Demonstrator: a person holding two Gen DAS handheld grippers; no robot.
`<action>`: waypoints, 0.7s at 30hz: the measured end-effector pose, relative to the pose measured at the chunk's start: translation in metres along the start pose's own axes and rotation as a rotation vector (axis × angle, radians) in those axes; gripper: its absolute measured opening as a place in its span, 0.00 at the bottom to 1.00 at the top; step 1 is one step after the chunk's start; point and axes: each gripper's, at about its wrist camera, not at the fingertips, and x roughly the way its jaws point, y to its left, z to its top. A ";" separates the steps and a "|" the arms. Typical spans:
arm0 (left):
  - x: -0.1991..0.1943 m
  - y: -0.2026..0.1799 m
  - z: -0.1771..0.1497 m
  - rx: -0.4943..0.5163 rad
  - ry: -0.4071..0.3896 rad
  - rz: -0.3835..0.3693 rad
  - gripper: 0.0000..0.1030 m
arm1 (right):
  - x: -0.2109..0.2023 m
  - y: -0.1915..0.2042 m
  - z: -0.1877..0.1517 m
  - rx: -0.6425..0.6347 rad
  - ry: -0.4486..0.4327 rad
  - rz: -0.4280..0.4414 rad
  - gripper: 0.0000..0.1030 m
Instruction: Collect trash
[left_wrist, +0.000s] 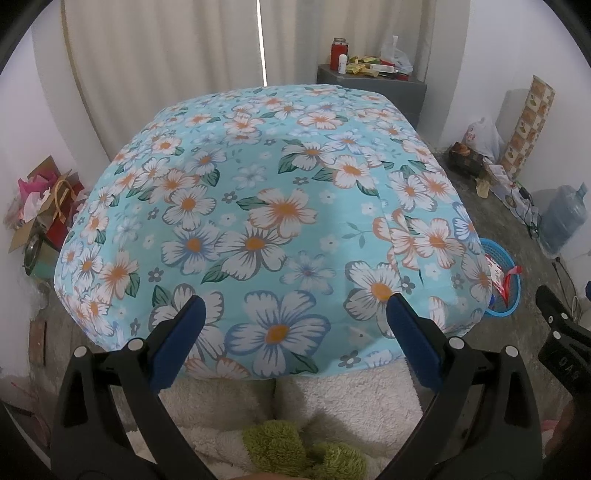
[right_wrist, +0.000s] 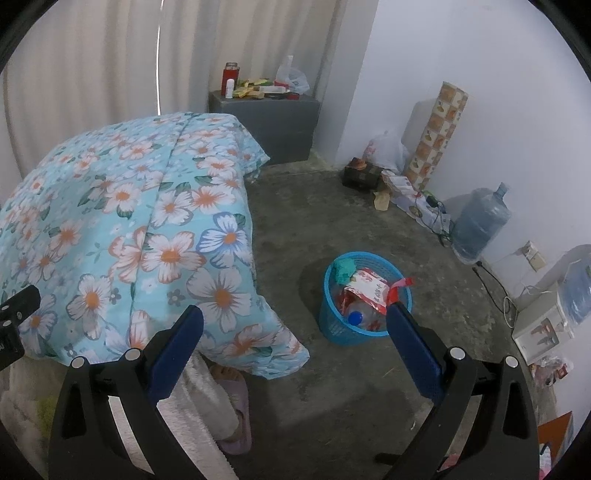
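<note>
Both grippers, left (left_wrist: 295, 306) and right (right_wrist: 295, 314), we are holding spread wide and empty; the blue basket (right_wrist: 334, 325) is sitting, seemingly full of wrappers, beside the floral cloth (right_wrist: 129, 236).

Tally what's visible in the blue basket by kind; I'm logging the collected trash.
In the blue basket, right wrist view:
Clear plastic bottle with blue cap: 1
Red-and-white wrapper: 1
Crumpled teal piece: 1
Red strip: 1
Total: 4 visible; more may lie underneath.
</note>
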 end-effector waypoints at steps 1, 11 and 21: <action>0.000 0.000 0.000 0.000 0.000 -0.001 0.91 | 0.000 -0.001 0.001 0.002 0.000 -0.001 0.94; 0.001 0.000 0.001 0.002 -0.001 -0.001 0.91 | 0.000 -0.002 0.000 0.010 0.000 -0.002 0.94; 0.001 0.000 0.002 0.003 -0.001 0.000 0.91 | 0.000 -0.002 0.000 0.012 0.000 -0.002 0.94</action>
